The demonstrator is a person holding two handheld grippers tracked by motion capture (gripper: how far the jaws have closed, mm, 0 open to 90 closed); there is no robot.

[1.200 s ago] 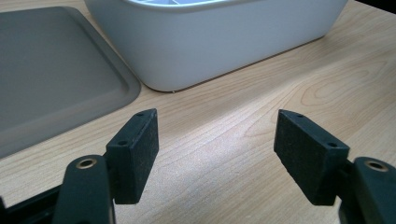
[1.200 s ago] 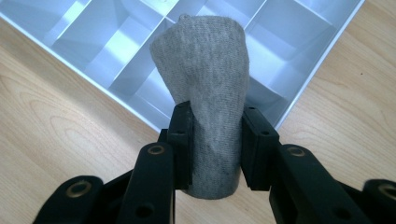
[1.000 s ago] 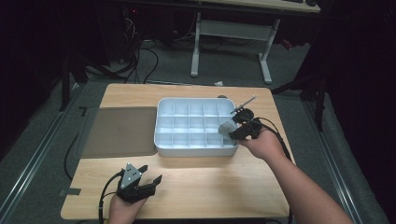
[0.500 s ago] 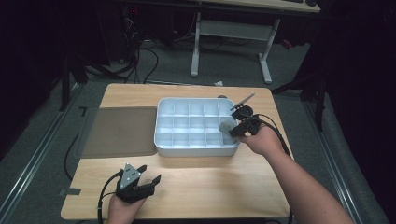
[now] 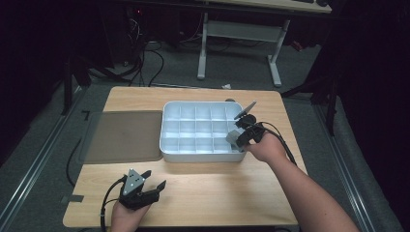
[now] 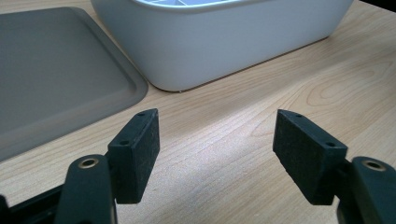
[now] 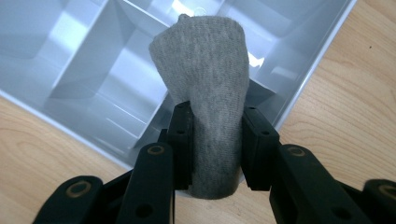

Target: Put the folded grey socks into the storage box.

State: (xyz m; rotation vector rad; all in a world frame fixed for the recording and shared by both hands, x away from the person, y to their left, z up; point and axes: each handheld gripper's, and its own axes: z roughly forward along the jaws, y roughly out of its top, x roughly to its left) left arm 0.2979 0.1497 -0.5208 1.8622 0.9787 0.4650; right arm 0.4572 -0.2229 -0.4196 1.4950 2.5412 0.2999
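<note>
A white divided tray (image 5: 167, 126) (image 7: 317, 65) stands in the middle of the wooden table. My right gripper (image 5: 238, 138) (image 7: 215, 140) hangs over the tray's near right corner, shut on a rolled grey cloth (image 7: 210, 88) (image 5: 234, 137) that sticks out past the pads toward a compartment. My left gripper (image 5: 147, 182) (image 6: 215, 154) rests near the table's front left edge, its jaws wide apart with bare wood between them. In the left gripper view the tray's white outer wall (image 6: 210, 42) rises ahead.
A flat grey lid (image 5: 123, 136) (image 6: 51, 74) lies on the table left of the tray. The wooden tabletop (image 5: 217, 188) shows in front of the tray. Cables and desk legs (image 5: 275, 58) stand on the floor beyond the far edge.
My right gripper has sunk a little toward the tray's near right corner with the grey cloth in it. The left gripper has stayed where it was.
</note>
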